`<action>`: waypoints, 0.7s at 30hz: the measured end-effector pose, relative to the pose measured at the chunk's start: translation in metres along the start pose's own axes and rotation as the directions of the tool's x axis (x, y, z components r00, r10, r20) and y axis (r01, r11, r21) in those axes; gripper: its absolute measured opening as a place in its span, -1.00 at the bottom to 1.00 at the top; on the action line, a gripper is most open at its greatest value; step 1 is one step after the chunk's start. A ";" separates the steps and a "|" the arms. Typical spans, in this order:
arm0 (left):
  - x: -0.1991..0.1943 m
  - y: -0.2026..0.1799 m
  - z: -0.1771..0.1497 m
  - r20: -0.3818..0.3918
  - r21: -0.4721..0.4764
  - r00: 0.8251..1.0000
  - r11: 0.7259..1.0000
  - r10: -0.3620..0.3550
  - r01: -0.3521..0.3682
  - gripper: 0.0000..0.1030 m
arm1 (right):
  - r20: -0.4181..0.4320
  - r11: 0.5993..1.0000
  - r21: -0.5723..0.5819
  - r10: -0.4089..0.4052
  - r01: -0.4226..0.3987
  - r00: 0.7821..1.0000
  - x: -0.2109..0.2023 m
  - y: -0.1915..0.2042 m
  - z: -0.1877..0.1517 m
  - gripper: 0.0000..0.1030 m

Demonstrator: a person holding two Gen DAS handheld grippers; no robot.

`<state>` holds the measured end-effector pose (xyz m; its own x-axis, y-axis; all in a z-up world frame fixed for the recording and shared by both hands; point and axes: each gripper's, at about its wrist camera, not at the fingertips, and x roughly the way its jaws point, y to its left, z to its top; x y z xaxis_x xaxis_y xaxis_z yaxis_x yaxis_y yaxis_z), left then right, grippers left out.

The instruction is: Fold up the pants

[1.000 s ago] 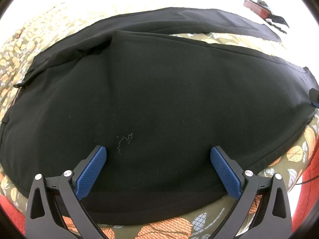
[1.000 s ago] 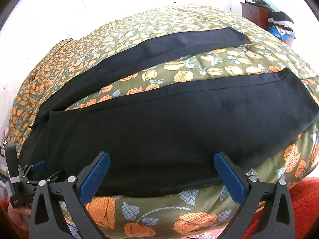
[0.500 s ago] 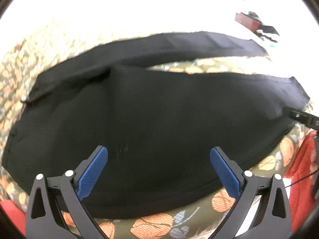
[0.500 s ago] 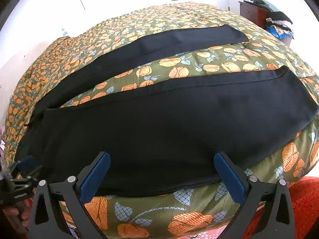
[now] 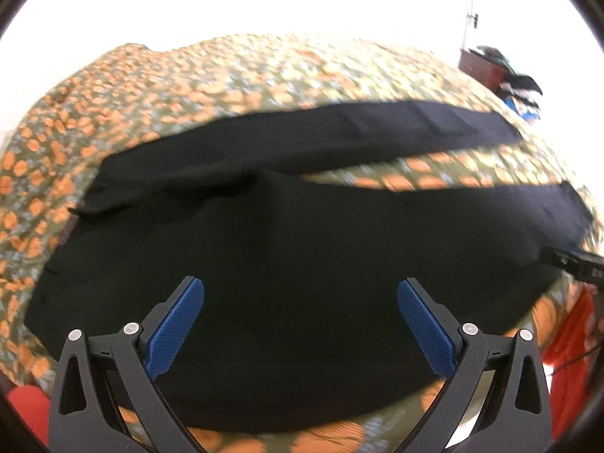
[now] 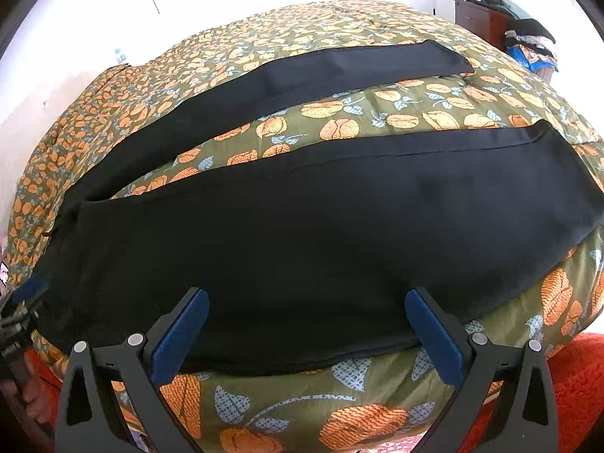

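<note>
Both grippers hover low over the near leg of the black pants (image 6: 324, 226), left gripper (image 5: 300, 324) and right gripper (image 6: 306, 328) each with jaws wide apart, holding nothing. Pants lie spread flat on the floral bedspread (image 6: 339, 120), two legs fanned apart with a strip of bedspread between them. Left wrist view is motion-blurred; waist end is hard to make out, and the dresser (image 6: 477, 19) is cut off at the frame edge

Before us: one pair of black pants (image 6: 321, 219), one floral bedspread (image 6: 339, 128), our two grippers, left (image 5: 301, 324) and right (image 6: 306, 330).
</note>
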<state>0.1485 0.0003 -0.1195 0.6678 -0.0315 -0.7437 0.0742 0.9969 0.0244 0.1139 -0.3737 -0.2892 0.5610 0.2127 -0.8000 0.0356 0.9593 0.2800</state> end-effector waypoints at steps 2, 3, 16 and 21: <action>-0.002 0.015 0.005 0.027 -0.021 0.999 0.999 0.041 -0.041 0.99 | 0.004 1.000 0.010 -0.002 0.002 1.000 -0.005 0.000 0.003 0.99; -0.002 0.025 0.006 0.036 -0.040 0.998 0.998 0.059 -0.058 0.99 | 0.009 1.000 0.017 0.001 -0.001 1.000 -0.010 0.001 0.006 0.99; 0.035 0.109 0.005 -0.025 -0.236 0.986 0.958 0.163 -0.165 0.99 | -0.113 0.953 -0.209 0.202 -0.222 0.973 -0.003 0.129 0.086 0.99; 0.039 0.121 -0.001 -0.055 -0.277 0.983 0.944 0.173 -0.181 0.99 | -0.221 0.910 -0.240 0.288 -0.338 0.932 0.042 0.203 0.118 0.99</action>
<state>0.1828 0.1194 -0.1461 0.6291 0.1453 -0.7637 -0.2561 0.9663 -0.0271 0.2423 -0.1924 -0.2031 0.3501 0.5155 -0.7821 -0.3554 0.8456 0.3982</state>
